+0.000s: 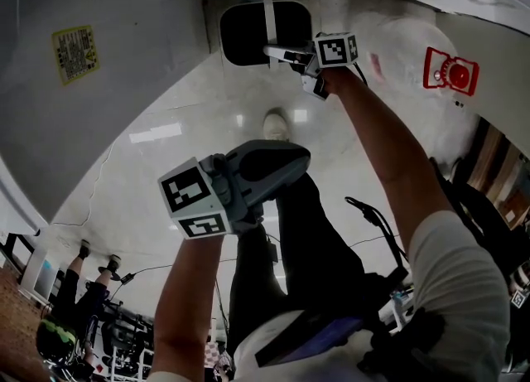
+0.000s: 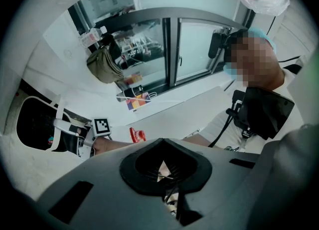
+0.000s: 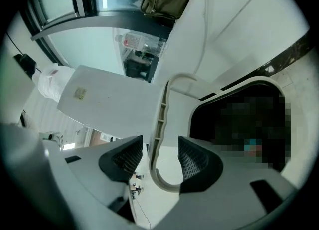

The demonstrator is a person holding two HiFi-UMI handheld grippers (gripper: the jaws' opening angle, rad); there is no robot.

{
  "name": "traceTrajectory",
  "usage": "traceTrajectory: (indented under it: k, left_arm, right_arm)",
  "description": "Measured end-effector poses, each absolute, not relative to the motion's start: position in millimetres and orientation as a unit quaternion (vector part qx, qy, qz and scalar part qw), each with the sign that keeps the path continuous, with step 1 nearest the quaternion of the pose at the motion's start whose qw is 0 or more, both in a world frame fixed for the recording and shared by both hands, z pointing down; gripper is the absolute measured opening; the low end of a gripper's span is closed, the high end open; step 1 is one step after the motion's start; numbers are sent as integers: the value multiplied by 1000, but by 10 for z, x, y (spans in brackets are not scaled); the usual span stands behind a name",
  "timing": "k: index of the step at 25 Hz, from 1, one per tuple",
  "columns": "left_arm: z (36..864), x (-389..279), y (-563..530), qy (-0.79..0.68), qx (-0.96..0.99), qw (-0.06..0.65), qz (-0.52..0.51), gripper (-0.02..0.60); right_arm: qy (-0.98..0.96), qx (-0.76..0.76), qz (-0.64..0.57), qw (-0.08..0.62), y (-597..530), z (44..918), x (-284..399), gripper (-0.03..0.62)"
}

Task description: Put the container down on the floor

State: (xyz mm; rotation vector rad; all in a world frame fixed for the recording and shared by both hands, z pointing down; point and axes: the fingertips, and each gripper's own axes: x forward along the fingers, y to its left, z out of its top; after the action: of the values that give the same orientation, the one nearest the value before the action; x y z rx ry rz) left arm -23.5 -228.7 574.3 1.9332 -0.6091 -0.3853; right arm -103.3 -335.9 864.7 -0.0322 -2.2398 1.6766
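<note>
Container point(image 1: 248, 34) sits upper centre on floor point(image 1: 207, 123). Right gripper point(image 3: 158, 158) jaws open around its handle point(image 3: 160, 114), not pinching. Left gripper point(image 2: 164, 166) jaws closed, empty. Risk: pulling back crooked snags handle and tips container.

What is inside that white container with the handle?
The container looks black inside; any contents can't be made out. Its white handle crosses the opening, between the open jaws of the right gripper.

Dim, grey-toned throughout, with bright glare patches on glossy pale floor point(image 1: 199, 107) left of centre; fisheye bending, black corners in gripper views.
</note>
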Motion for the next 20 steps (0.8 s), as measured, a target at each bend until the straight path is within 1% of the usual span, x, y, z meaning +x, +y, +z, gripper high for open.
traceTrajectory:
  k: [7, 15, 16, 17, 18, 20]
  left_arm:
    - [5555, -178, -2170, -242, 817, 503, -145, 9]
    - [4930, -54, -1843, -217, 838, 480, -139, 9]
    - [4839, -43, -1786, -214, 842, 476, -138, 9]
    - [4745, -32, -1727, -211, 845, 472, -138, 9]
    - [4644, -21, -1662, -209, 848, 467, -138, 9]
    - [4429, 4, -1500, -204, 853, 459, -140, 9]
  right_arm:
    - [-791, 35, 581, 187, -3470, 8420, -677, 189]
    - [-794, 85, 567, 200, -3255, 7795, -195, 186]
    - [-796, 88, 563, 203, -3193, 7687, -163, 172]
    - [-798, 91, 557, 208, -3127, 7571, -131, 143]
    - [-801, 94, 551, 214, -3054, 7445, -98, 100]
    - [-807, 95, 539, 223, -2872, 7154, -50, 43]
